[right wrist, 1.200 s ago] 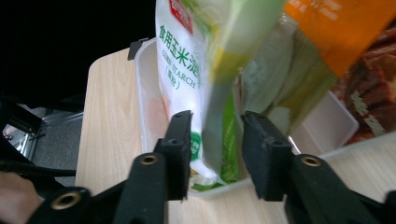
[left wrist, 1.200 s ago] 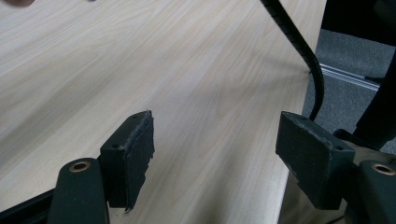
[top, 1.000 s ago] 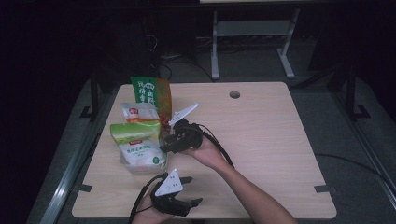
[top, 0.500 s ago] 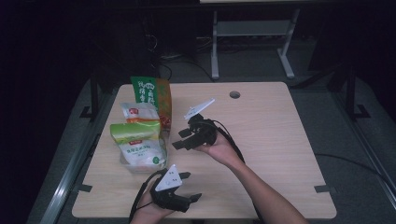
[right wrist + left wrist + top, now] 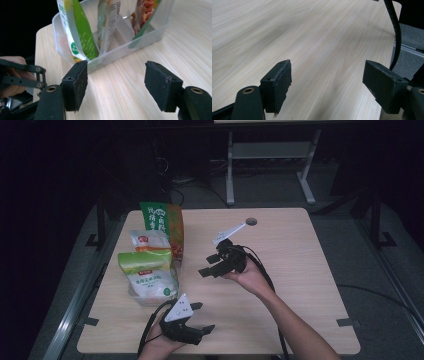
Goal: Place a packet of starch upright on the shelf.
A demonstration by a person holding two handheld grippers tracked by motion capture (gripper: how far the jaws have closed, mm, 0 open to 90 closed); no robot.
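Right gripper (image 5: 208, 265) empty, jaws just opening (nothing between), near clear bin (image 5: 110, 53) of snack bags (image 5: 148, 272), left gripper (image 5: 199, 316) released

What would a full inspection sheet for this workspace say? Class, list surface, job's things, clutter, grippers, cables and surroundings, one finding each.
Surface: pale wood-grain table with a round hole near its far edge.
Job's things: clear plastic bin holding three upright snack bags, a green-and-white bag, a white-and-orange bag and a green-and-orange bag.
Clutter: nothing seen.
Grippers: left hand-held gripper open and empty at the near edge; right hand-held gripper open and empty, jaws just opened further, apart from the bin.
Cables: black cable along the right forearm.
Surroundings: dark room, grey floor, metal stand behind.
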